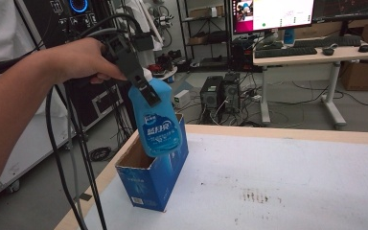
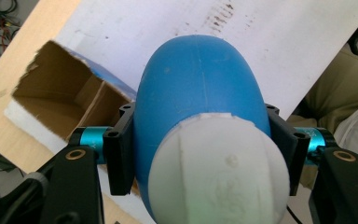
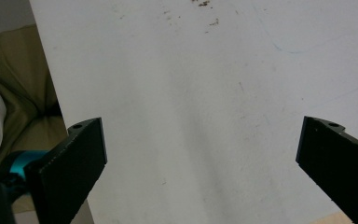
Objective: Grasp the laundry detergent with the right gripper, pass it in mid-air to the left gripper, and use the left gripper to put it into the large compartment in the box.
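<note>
**Bottle held over an open carton**

Above the near-left corner of the table [image 1: 287,182], the left gripper [image 1: 141,86] is clamping a blue bottle [image 1: 158,122] just under its white cap [image 2: 219,170]. The jaws are standing about as wide apart as the bottle's shoulder, one pad [image 2: 120,156] pressing on each side of the blue body, as the left gripper view is showing. The person's left hand [image 1: 84,60] is grasping the tool from the upper left, with its black cables trailing downward. The bottle is hanging tilted, cap uppermost, with its base dipping into the open top of a blue cardboard box [image 1: 155,175]. The box is standing upright on the white table surface, close to the wooden edge.

In the right gripper view, the right gripper [image 3: 200,158] is holding its jaws spread wide over bare white tabletop, with nothing between them and nothing touching them.

The lower end of the bottle is being hidden by the box wall in the high view, so whether it is touching the box floor cannot be told. The printed label is too small to read. In the left gripper view the bottle is covering part of the box's opening, and the box's near wall is being cut off behind the jaws.
</note>
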The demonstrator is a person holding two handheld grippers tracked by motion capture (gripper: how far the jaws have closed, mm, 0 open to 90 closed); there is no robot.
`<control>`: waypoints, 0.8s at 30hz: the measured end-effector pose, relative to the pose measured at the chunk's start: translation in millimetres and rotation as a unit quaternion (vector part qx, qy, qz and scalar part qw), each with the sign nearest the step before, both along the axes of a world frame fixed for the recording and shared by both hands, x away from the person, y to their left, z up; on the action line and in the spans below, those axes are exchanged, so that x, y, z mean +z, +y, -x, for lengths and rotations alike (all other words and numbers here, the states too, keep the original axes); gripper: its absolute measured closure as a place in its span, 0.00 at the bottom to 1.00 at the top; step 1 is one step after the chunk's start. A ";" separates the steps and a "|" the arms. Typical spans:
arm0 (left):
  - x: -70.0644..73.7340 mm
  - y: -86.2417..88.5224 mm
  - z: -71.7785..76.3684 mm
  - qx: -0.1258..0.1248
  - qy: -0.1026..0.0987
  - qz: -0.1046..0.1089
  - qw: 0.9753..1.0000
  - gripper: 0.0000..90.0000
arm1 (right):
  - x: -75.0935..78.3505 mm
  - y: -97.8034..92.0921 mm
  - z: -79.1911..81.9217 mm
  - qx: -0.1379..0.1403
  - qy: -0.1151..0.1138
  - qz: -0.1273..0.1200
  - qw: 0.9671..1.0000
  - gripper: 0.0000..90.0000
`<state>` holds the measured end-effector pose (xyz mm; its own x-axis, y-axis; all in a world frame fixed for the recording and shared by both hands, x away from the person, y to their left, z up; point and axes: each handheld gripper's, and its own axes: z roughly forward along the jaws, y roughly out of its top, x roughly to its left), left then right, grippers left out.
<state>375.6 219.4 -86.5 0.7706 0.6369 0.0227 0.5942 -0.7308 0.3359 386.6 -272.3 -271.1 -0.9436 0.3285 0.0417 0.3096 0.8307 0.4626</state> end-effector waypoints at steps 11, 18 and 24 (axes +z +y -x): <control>-0.5 41.0 -2.1 0.014 -0.007 -0.004 1.000 0.42 | 0.3 4.8 -4.4 0.003 0.000 0.001 1.000 0.01; -23.4 57.6 -12.5 0.021 -0.005 -0.015 1.000 0.42 | 1.1 3.9 -5.4 0.001 0.006 0.005 1.000 0.01; -47.4 66.9 -22.0 0.018 0.008 -0.018 1.000 0.42 | 1.0 4.9 -7.0 -0.005 0.011 0.007 1.000 0.01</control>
<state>397.6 286.3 -133.9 0.7470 0.6640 0.0338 0.6262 -0.7197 0.2998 393.6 -267.4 -270.0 -0.9388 0.3395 0.0577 0.3288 0.8340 0.4432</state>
